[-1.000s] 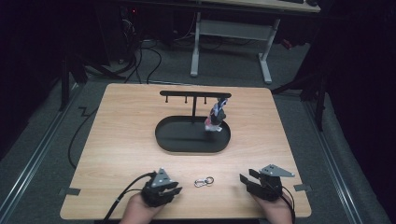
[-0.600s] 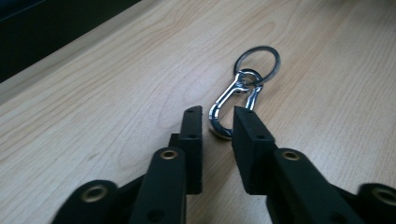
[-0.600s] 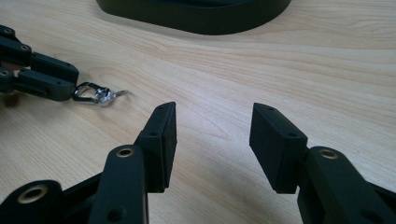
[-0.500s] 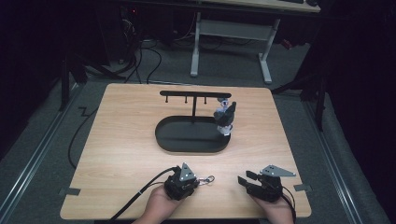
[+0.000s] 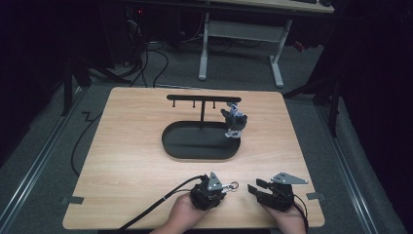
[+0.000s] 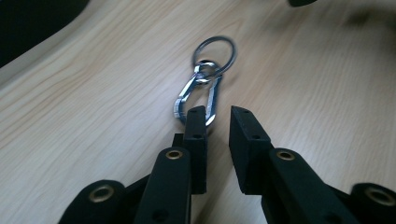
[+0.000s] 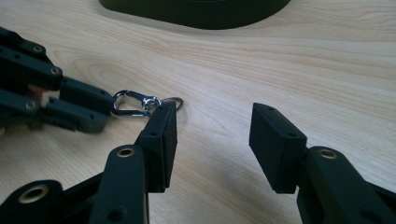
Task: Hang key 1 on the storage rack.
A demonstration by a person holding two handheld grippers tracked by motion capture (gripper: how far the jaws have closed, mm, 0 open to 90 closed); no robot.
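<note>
**Carabiner at the table's near edge**

High view: the left gripper [image 5: 223, 187] reaches the carabiner [image 5: 229, 186] near the table's [image 5: 126, 146] near edge; the right gripper [image 5: 254, 187] waits just beside it.

Left gripper view: 2 jaws narrowed around the carabiner's [image 6: 198, 95] near end — whether the pads press it, I cannot tell.

Right gripper view: jaws wide, empty — carabiner [image 7: 135, 103] just left. No writing readable.

Silver carabiner [image 6: 198, 98] with its ring lies flat on the table [image 5: 131, 161].
</note>
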